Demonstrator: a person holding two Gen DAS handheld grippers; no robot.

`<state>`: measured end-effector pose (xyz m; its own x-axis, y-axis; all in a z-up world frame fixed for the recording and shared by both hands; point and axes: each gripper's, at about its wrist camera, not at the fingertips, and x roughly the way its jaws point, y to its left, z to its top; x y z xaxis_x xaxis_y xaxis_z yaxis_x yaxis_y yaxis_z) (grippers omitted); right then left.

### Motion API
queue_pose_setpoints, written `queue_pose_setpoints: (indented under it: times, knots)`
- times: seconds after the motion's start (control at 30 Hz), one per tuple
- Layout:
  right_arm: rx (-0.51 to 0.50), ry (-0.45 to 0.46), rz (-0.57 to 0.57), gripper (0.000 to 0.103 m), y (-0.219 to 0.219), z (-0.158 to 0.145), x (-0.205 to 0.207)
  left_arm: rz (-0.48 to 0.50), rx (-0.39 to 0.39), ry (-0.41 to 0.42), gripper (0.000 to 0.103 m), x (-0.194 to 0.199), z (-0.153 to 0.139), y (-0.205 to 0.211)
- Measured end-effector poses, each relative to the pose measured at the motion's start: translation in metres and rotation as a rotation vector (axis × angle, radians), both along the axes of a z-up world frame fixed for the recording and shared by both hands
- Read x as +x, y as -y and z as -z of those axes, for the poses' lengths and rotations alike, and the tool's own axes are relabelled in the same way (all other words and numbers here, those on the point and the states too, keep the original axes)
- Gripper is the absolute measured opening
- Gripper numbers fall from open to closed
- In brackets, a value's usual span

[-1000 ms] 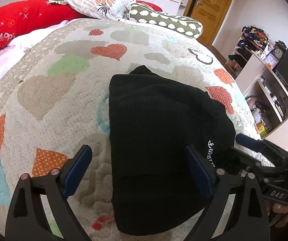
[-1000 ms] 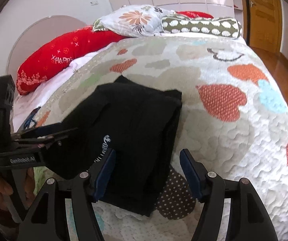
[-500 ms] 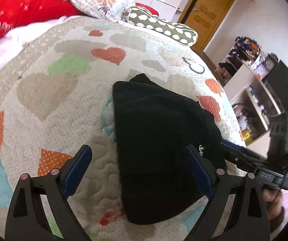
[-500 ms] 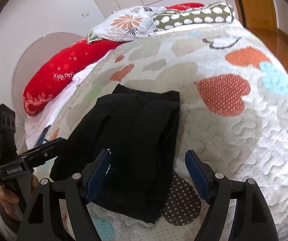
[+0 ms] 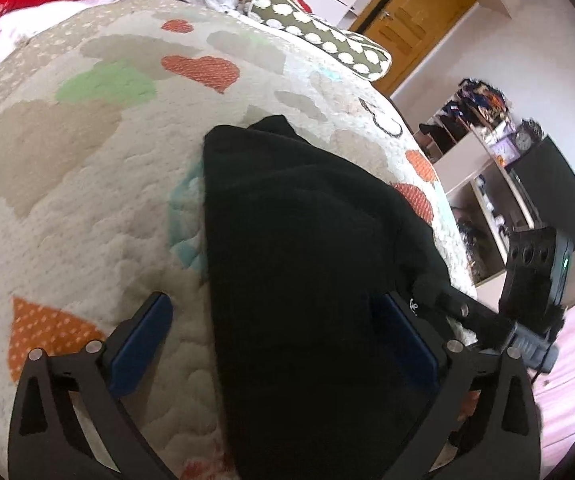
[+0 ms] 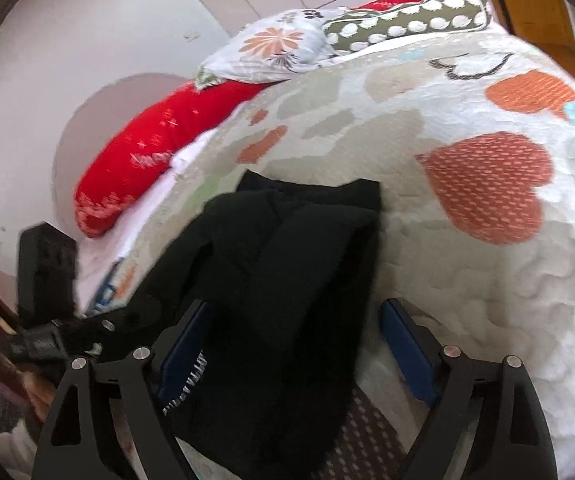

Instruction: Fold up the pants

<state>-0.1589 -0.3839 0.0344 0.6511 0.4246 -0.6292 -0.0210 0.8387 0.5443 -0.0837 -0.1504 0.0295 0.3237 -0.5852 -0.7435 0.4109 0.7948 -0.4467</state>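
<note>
**Folded pants on quilt, both grippers released over them**

The black pants (image 5: pixel 307 264) lie folded in a compact stack on the heart-patterned quilt (image 5: pixel 87 184), near its front edge. The left gripper (image 5: pixel 275 344) hangs over the near end of the stack; its jaws have just been opening and stand wide, one pad over the quilt, the other at the cloth's right edge, nothing clamped. The right gripper (image 6: pixel 299 352) straddles the pants' near right part; its jaws have just been closing a little yet remain apart, cloth between them, not pressed. A red pillow (image 6: pixel 147 160) and a dotted bolster (image 6: pixel 403 20) lie at the headboard end.
</note>
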Motion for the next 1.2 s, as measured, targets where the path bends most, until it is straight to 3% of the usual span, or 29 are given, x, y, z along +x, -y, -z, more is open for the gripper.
queue_pose_setpoints:
  times: [0.03, 0.07, 0.1, 0.17, 0.27, 0.57, 0.73, 0.83, 0.9, 0.93, 1.1, 1.2]
  knots:
    - [0.022, 0.000, -0.006, 0.058, 0.000, 0.001, 0.003, 0.016, 0.008, 0.011, 0.098, -0.001, -0.001, 0.002]
    - [0.026, -0.004, -0.008, 0.047, -0.001, 0.002, 0.006, 0.037, 0.010, 0.021, 0.081, -0.002, -0.003, 0.005]
    - [0.021, -0.002, -0.008, 0.041, -0.003, 0.002, 0.006, 0.052, 0.001, 0.017, 0.072, -0.002, -0.004, 0.005]
    - [0.014, 0.021, -0.013, 0.035, -0.005, -0.005, 0.003, 0.053, 0.000, 0.018, 0.059, -0.003, -0.010, 0.005]
    - [0.008, 0.068, -0.018, 0.032, -0.011, -0.025, 0.001, 0.059, -0.010, 0.038, 0.049, -0.002, -0.024, -0.001]
    - [-0.020, 0.173, -0.080, 0.032, -0.050, -0.073, 0.046, 0.002, 0.033, 0.182, 0.049, 0.040, -0.078, -0.041]
    - [-0.041, 0.165, -0.079, 0.032, -0.071, -0.069, 0.095, -0.046, 0.066, 0.163, 0.052, 0.078, -0.063, -0.053]
    - [-0.065, 0.097, -0.061, 0.040, -0.079, -0.043, 0.126, -0.094, 0.135, 0.081, 0.056, 0.108, -0.026, -0.058]
    - [-0.165, -0.023, -0.033, 0.046, -0.086, -0.017, 0.144, -0.123, 0.126, 0.021, 0.075, 0.118, -0.006, -0.066]
    - [-0.182, -0.034, -0.035, 0.048, -0.088, -0.014, 0.146, -0.145, 0.112, 0.018, 0.085, 0.118, -0.003, -0.073]
    - [-0.288, 0.054, -0.004, 0.050, -0.086, -0.044, 0.120, -0.179, 0.149, 0.073, 0.085, 0.102, -0.020, -0.083]
    - [-0.292, 0.112, 0.000, 0.052, -0.085, -0.067, 0.114, -0.192, 0.189, 0.141, 0.085, 0.093, -0.038, -0.078]
